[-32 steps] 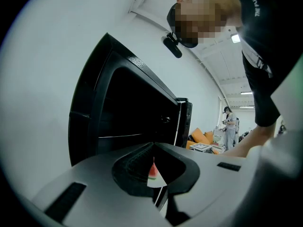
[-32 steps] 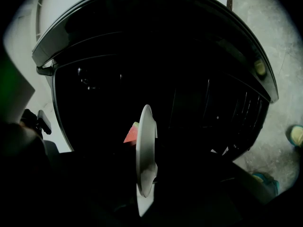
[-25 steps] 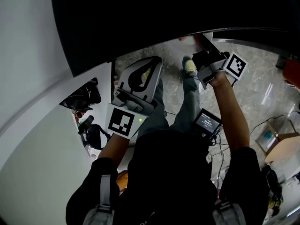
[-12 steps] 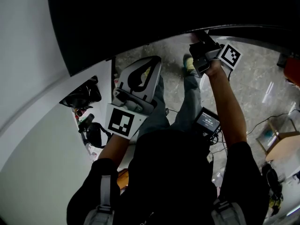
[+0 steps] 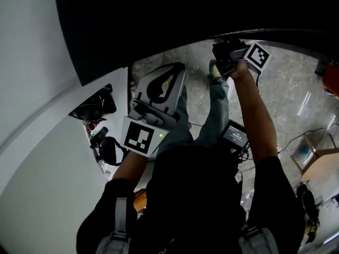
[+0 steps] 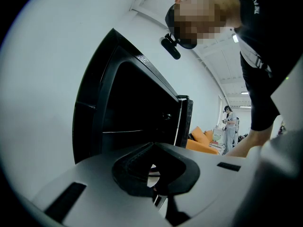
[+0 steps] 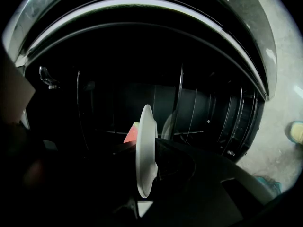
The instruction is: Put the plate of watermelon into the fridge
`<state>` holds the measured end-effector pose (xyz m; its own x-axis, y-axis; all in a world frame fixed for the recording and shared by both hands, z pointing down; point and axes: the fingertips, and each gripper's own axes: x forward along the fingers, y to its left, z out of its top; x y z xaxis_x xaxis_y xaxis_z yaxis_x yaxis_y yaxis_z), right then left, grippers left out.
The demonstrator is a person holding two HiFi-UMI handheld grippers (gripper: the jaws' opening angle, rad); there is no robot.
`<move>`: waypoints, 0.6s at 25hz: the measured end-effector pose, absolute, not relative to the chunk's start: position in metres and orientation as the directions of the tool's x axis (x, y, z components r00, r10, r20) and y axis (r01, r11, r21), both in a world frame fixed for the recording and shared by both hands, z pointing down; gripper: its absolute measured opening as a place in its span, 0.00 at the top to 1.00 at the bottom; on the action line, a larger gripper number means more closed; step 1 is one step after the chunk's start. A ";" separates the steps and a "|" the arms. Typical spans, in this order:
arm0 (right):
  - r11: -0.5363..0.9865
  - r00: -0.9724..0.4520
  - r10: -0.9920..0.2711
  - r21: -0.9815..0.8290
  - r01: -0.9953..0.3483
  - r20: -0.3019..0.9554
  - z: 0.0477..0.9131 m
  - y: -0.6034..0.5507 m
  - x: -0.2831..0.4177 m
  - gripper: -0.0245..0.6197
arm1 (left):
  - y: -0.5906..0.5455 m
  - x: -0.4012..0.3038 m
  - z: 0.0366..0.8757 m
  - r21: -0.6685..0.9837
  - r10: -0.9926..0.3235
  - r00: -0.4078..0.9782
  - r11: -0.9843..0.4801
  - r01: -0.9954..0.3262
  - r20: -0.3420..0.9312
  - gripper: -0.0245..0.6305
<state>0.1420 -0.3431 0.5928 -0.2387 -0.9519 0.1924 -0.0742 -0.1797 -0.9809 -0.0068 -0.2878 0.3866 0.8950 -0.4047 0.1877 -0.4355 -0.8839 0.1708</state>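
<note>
A white plate (image 7: 146, 126) stands on edge between my right gripper's (image 7: 142, 148) jaws, which are shut on its rim. A red watermelon piece (image 7: 131, 132) with a green rind shows behind the plate's left side. The plate is at the mouth of the dark open fridge (image 7: 142, 79), with wire shelves behind it. In the head view my right gripper (image 5: 226, 56) reaches into the black fridge opening (image 5: 185, 9), its tips hidden in the dark. My left gripper (image 5: 177, 70) hangs lower left, jaws shut with nothing between them; its own view shows the pads (image 6: 142, 174) meeting.
The white fridge door or wall (image 5: 32, 89) fills the left of the head view. A small screen unit (image 5: 234, 137) hangs at the person's waist. Cables and a cardboard box (image 5: 320, 168) lie on the grey floor at right. A person (image 6: 229, 122) stands far off by orange seats (image 6: 201, 138).
My right gripper with the plate has moved further toward the fridge opening, up in the head view. The left gripper has stayed where it was.
</note>
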 end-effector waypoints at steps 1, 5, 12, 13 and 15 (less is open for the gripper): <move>-0.183 -0.238 -0.951 -0.980 -0.078 0.197 0.594 -0.344 0.142 0.93 | -0.288 -0.007 0.386 0.171 -0.404 0.895 -0.884 -0.435 0.188 0.94; -0.189 -0.239 -0.949 -0.978 -0.084 0.204 0.595 -0.349 0.142 0.93 | -0.288 -0.006 0.384 0.172 -0.406 0.895 -0.883 -0.436 0.185 0.94; -0.181 -0.230 -0.953 -0.979 -0.092 0.198 0.591 -0.355 0.146 0.93 | -0.288 -0.005 0.380 0.173 -0.406 0.894 -0.883 -0.437 0.189 0.94; -0.188 -0.221 -0.953 -0.977 -0.097 0.205 0.591 -0.356 0.147 0.93 | -0.288 -0.004 0.380 0.174 -0.404 0.895 -0.883 -0.435 0.190 0.94; -0.207 -0.204 -0.953 -0.972 -0.108 0.226 0.592 -0.358 0.147 0.92 | -0.287 -0.004 0.380 0.177 -0.402 0.896 -0.883 -0.434 0.190 0.94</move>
